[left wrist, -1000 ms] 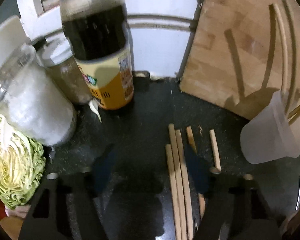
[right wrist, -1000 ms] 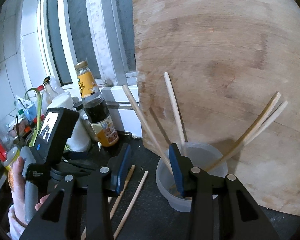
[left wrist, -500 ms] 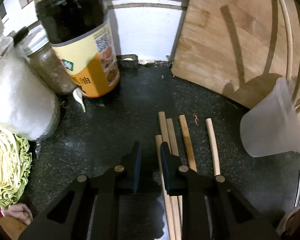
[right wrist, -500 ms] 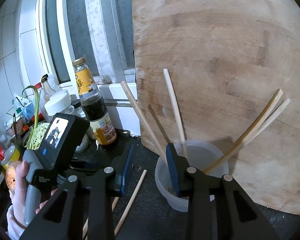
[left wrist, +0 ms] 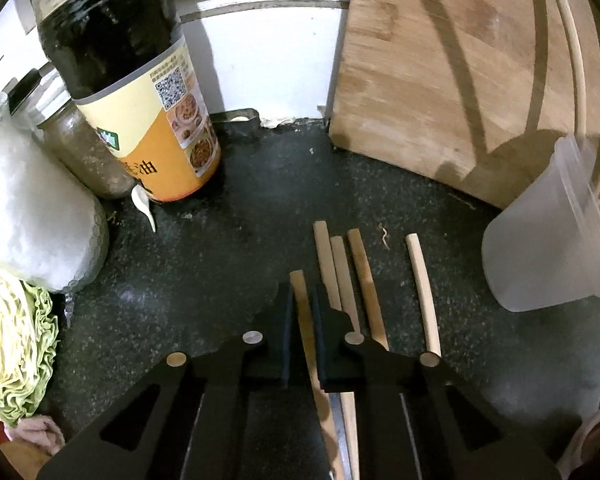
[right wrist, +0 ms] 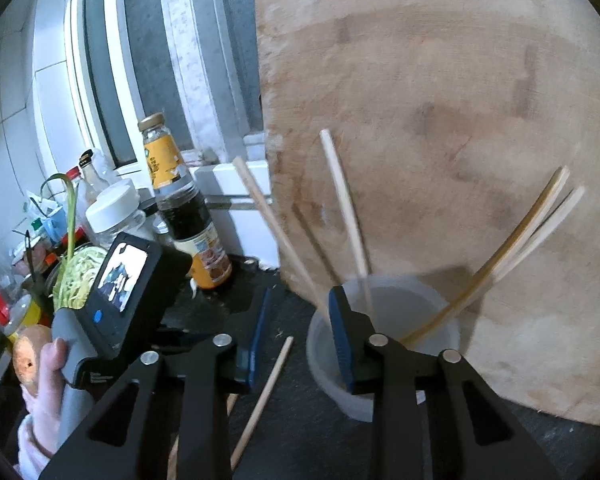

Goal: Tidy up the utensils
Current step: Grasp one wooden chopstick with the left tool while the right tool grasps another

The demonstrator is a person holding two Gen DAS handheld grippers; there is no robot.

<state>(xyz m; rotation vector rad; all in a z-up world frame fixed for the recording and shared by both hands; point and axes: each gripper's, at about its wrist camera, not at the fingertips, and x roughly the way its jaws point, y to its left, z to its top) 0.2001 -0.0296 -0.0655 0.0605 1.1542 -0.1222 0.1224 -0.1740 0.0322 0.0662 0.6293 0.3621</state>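
Several wooden chopsticks (left wrist: 364,280) lie side by side on the dark countertop (left wrist: 220,272). My left gripper (left wrist: 302,300) points steeply down, and its jaws are closing on the leftmost chopstick (left wrist: 299,286), with the pads against its sides. A translucent plastic cup (right wrist: 404,312) holds several more chopsticks that lean out of it; the same cup (left wrist: 548,248) shows at the right of the left wrist view. My right gripper (right wrist: 298,324) hovers just left of the cup. Its jaws are closing with nothing between the pads.
A big wooden cutting board (right wrist: 440,120) leans on the wall behind the cup. At the left stand a soy sauce bottle (left wrist: 140,100), a spice jar (left wrist: 84,152) and a jar of white grains (left wrist: 32,220). Cut cabbage (left wrist: 12,340) lies at the near left.
My left gripper came down and forward over the lying chopsticks, and its wide jaws narrowed round the leftmost one. The right gripper's jaws narrowed a little; that hand stayed in place.
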